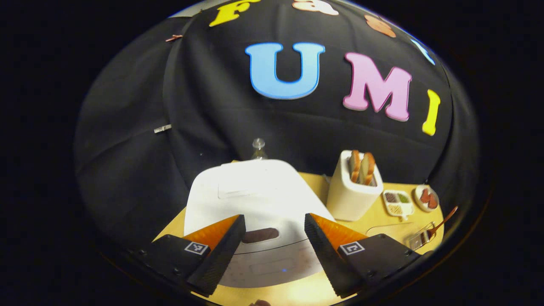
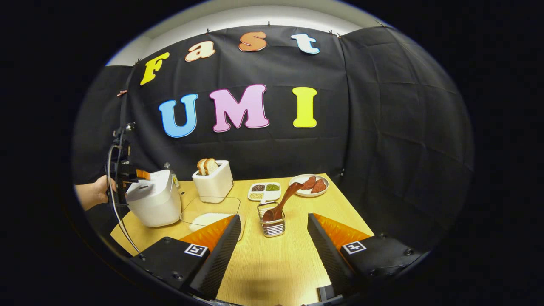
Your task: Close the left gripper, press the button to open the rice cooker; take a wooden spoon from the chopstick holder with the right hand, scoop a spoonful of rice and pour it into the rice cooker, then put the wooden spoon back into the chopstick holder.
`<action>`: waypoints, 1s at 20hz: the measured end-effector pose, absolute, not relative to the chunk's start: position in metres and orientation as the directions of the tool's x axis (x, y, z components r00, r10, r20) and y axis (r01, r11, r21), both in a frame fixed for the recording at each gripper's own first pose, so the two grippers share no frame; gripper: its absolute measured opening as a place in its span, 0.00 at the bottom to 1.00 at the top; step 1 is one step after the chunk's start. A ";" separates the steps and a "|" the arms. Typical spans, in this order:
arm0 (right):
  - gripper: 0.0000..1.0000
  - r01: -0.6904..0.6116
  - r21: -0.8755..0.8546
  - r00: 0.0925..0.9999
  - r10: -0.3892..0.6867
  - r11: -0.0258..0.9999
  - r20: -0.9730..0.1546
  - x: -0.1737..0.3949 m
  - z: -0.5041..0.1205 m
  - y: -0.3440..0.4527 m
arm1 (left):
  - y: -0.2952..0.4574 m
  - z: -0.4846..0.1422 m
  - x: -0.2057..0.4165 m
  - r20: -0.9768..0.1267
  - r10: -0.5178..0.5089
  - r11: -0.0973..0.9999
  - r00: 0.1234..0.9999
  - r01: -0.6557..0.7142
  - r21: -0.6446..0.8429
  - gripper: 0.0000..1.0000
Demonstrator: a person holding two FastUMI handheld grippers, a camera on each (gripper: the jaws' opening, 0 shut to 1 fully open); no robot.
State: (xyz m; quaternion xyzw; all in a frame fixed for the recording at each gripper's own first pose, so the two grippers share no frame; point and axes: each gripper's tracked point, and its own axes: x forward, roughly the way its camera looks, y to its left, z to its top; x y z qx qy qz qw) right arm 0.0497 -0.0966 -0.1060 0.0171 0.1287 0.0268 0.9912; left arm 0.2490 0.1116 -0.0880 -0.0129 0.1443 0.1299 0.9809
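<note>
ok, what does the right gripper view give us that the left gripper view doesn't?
Right gripper view adds: a hand holding the left hand-held gripper at the top of the rice cooker, and white rice in the glass bowl.
Left gripper view adds: the cooker's dark button framed between open fingers, plus a blue panel light.
Shared: rice cooker, toaster, divided dish, plate, wooden spoon in the chopstick holder.
</note>
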 end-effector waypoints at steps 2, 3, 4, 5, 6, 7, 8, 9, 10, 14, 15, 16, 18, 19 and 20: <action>0.99 -0.074 0.033 0.969 0.080 0.997 -0.234 0.059 -0.093 -0.090 | 0.104 -0.059 0.224 -0.209 0.254 0.967 0.944 -0.252 0.038 0.96; 0.99 -0.086 0.025 0.972 0.090 0.996 -0.218 0.064 -0.084 -0.088 | 0.098 -0.045 0.211 -0.176 0.252 0.968 0.952 -0.247 0.047 0.96; 0.99 -0.098 0.020 0.975 0.100 0.995 -0.199 0.069 -0.074 -0.085 | 0.093 -0.031 0.196 -0.147 0.245 0.970 0.958 -0.240 0.049 0.96; 0.99 -0.107 0.017 0.978 0.108 0.994 -0.179 0.073 -0.064 -0.083 | 0.085 -0.018 0.181 -0.119 0.231 0.973 0.966 -0.227 0.045 0.96; 0.99 -0.114 0.021 0.980 0.116 0.993 -0.159 0.077 -0.054 -0.081 | 0.079 -0.008 0.167 -0.095 0.225 0.974 0.970 -0.222 0.042 0.96; 0.99 -0.122 0.029 0.982 0.125 0.992 -0.141 0.081 -0.045 -0.077 | 0.074 0.000 0.150 -0.079 0.225 0.974 0.971 -0.223 0.038 0.96; 0.98 -0.126 0.037 0.984 0.130 0.991 -0.124 0.085 -0.036 -0.075 | 0.066 0.005 0.135 -0.066 0.220 0.975 0.973 -0.219 0.026 0.96; 0.99 -0.125 0.045 0.985 0.129 0.991 -0.111 0.087 -0.029 -0.074 | 0.056 0.009 0.119 -0.062 0.208 0.978 0.976 -0.207 0.015 0.96; 0.99 -0.128 0.056 0.986 0.133 0.990 -0.102 0.088 -0.022 -0.072 | 0.049 0.011 0.103 -0.058 0.199 0.980 0.978 -0.199 0.008 0.95; 0.98 -0.114 0.085 0.988 0.122 0.990 -0.093 0.083 -0.011 -0.072 | 0.040 0.018 0.049 -0.027 0.208 0.977 0.978 -0.209 -0.032 0.95; 0.98 -0.111 0.084 0.988 0.119 0.990 -0.095 0.081 -0.012 -0.072 | 0.039 0.017 0.039 -0.025 0.205 0.978 0.979 -0.206 -0.043 0.95; 0.98 -0.109 0.071 0.989 0.116 0.991 -0.091 0.080 -0.012 -0.072 | 0.039 0.017 0.030 -0.019 0.197 0.979 0.980 -0.197 -0.047 0.95; 0.98 -0.082 0.016 0.994 0.083 0.997 -0.068 0.081 -0.017 -0.077 | 0.037 0.013 0.022 -0.026 0.161 0.987 0.987 -0.161 -0.027 0.95; 0.98 -0.095 -0.005 0.993 0.094 0.995 -0.075 0.082 -0.024 -0.071 | 0.042 0.010 0.018 -0.036 0.167 0.986 0.985 -0.168 -0.006 0.95; 0.98 -0.116 -0.013 0.989 0.114 0.993 -0.098 0.078 -0.034 -0.061 | 0.045 0.008 0.017 -0.047 0.161 0.987 0.986 -0.160 0.012 0.95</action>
